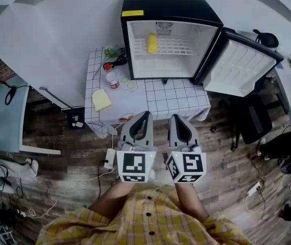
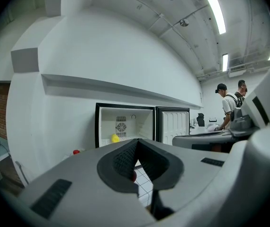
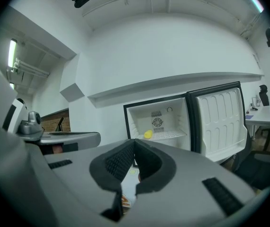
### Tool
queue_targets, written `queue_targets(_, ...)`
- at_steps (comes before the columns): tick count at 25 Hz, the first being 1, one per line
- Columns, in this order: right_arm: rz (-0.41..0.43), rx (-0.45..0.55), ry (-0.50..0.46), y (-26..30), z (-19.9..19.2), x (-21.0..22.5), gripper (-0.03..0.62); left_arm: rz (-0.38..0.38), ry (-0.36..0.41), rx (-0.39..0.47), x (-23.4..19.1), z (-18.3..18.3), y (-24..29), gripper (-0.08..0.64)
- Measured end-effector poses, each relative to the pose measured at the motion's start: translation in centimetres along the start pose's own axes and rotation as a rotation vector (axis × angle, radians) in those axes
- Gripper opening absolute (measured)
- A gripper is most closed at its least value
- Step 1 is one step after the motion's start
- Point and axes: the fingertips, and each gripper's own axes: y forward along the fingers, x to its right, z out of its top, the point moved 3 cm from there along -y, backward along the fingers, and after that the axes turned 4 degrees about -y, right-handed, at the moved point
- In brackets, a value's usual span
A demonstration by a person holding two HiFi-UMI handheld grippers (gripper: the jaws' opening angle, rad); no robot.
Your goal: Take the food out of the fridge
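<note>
Standing on a table (image 1: 176, 98) draped in a white grid-patterned cloth, the small black fridge (image 1: 171, 4) has its door (image 1: 240, 68) swung wide to the right. The food (image 1: 151, 43), 1 yellow piece, lies at the left of the wire shelf (image 1: 175, 47) inside. On the cloth in front of the fridge are a red-capped jar (image 1: 112, 79), 2 pale green slices (image 1: 127, 83) and a yellow pad (image 1: 101, 99). A small plate (image 1: 125, 118) sits at the near edge just beyond the left gripper (image 1: 146, 115), and green leafy stuff (image 1: 113, 51) lies at the back left corner. That strip of table lies between the fridge and both grippers, which hang side by side, pointed at the fridge and well apart from it. The left gripper's jaws are pressed together on nothing, and the right gripper (image 1: 175, 117) is the same. A yellow label (image 1: 132, 13) sits on the fridge's top front edge, its print too small to read. A black office chair (image 1: 250, 119) stands below the open door, and a white power strip (image 1: 109, 158) lies on the wooden floor. 2 people (image 2: 229, 108) stand far off in the left gripper view.
</note>
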Motion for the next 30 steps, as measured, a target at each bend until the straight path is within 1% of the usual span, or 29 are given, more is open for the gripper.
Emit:
queue_targets(6,-0.015,-0.008,-0.009,4.1,0.7,0.4,0.006,-0.009,0.003,0.002,-2.2,0.8,3.4,0.006)
queue_targets(9,-0.02,-0.013,-0.012,6.5,0.9,0.5,0.006,-0.009,-0.011,0.0,-3.7,1.1,5.3,0.006)
queue_targets(12,-0.031,-0.013,-0.014,8.8,1.3,0.8,0.006,-0.016,0.0,0.003,-5.1,1.6,7.2,0.006)
queue_targets(16,-0.048,-0.021,-0.013,11.7,2.0,0.9,0.006,-0.026,-0.005,-0.004,-7.2,2.2,9.4,0.007)
queue_targets(24,-0.086,-0.043,-0.011,16.5,2.4,0.1,0.006,-0.061,-0.02,-0.012,-11.1,2.7,12.6,0.006)
queue_targets(30,-0.126,-0.054,-0.011,19.4,2.8,-0.1,0.006,-0.073,-0.032,-0.006,-13.7,3.5,14.6,0.007)
